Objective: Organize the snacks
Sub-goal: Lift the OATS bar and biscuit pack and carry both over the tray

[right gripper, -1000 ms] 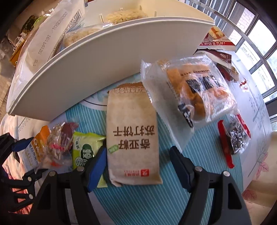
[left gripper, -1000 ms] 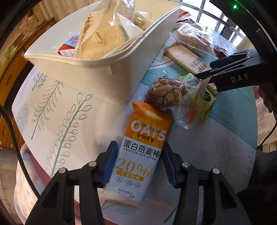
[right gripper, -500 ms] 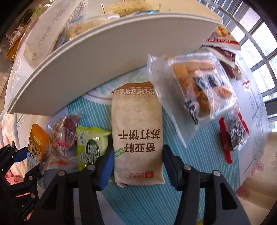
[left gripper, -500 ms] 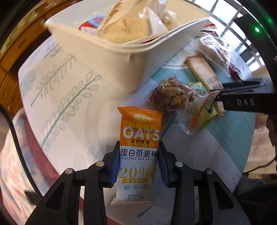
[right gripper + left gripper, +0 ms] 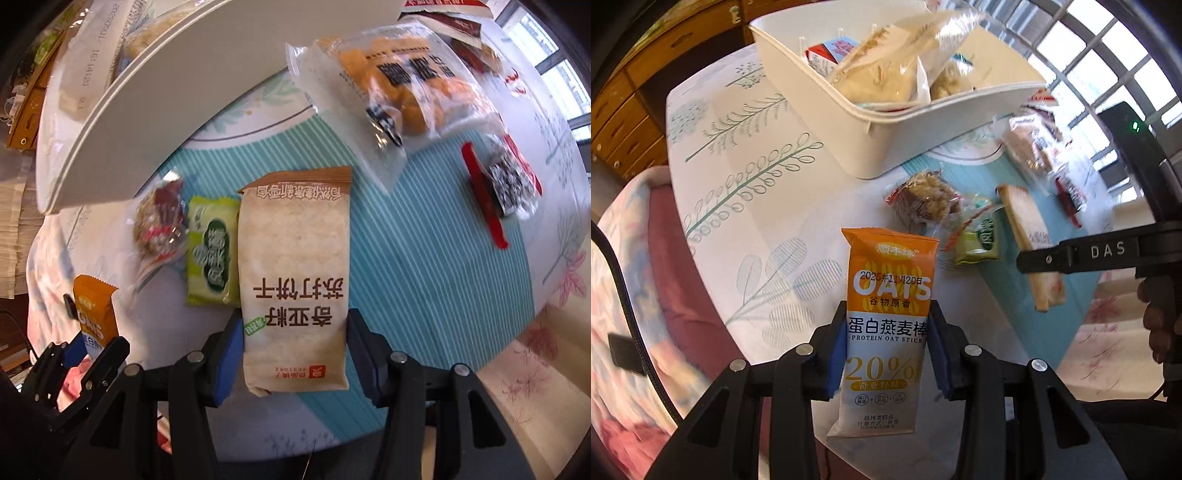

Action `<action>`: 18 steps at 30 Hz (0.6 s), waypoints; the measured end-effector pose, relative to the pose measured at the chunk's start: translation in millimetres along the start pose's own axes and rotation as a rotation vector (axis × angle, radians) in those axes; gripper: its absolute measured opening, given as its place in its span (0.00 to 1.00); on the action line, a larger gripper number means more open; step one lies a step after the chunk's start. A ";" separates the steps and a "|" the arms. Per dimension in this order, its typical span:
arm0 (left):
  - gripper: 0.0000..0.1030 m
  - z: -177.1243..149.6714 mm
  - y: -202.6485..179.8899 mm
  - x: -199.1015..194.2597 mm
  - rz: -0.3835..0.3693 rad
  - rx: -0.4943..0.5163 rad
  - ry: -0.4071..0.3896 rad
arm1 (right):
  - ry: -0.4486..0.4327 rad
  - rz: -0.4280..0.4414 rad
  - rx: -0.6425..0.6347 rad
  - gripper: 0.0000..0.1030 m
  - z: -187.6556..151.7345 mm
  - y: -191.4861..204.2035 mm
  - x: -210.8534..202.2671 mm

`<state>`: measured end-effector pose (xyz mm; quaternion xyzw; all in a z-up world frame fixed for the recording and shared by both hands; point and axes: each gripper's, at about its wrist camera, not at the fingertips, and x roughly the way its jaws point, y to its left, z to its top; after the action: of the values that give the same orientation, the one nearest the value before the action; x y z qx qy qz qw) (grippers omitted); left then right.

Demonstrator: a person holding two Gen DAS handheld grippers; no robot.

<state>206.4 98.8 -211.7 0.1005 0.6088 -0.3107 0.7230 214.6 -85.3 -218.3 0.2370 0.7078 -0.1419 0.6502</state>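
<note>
My left gripper (image 5: 888, 345) pinches the orange oat bar (image 5: 886, 317) above the table edge (image 5: 713, 236), the white bin (image 5: 886, 147) stands open ahead, and my right gripper (image 5: 293, 354) presses both pads on the cracker pack (image 5: 295, 280), which lies on the striped cloth (image 5: 424, 277).

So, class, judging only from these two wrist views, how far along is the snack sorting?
Done: the white bin already holds a few packs.

In hand: the left claw is clamped on the orange oat bar, lifted off the table; the right claw grips the beige cracker pack.

Left: the green packet, nut cluster, clear pastry bag and red-edged packet lie on the tablecloth.
</note>
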 end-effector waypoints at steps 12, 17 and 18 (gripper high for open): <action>0.36 -9.0 8.0 -50.2 -0.109 -0.253 -0.029 | 0.020 0.095 -0.045 0.52 -30.8 15.8 -57.7; 0.37 -6.3 5.9 -72.3 -0.128 -0.306 -0.030 | -0.021 0.132 -0.095 0.52 -41.9 10.6 -84.2; 0.37 -5.5 5.3 -75.7 -0.138 -0.317 -0.029 | -0.027 0.140 -0.104 0.52 -44.2 10.2 -91.2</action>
<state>200.0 130.7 -142.9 -0.0613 0.6452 -0.2611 0.7154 186.1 -67.9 -122.0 0.2497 0.6872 -0.0624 0.6794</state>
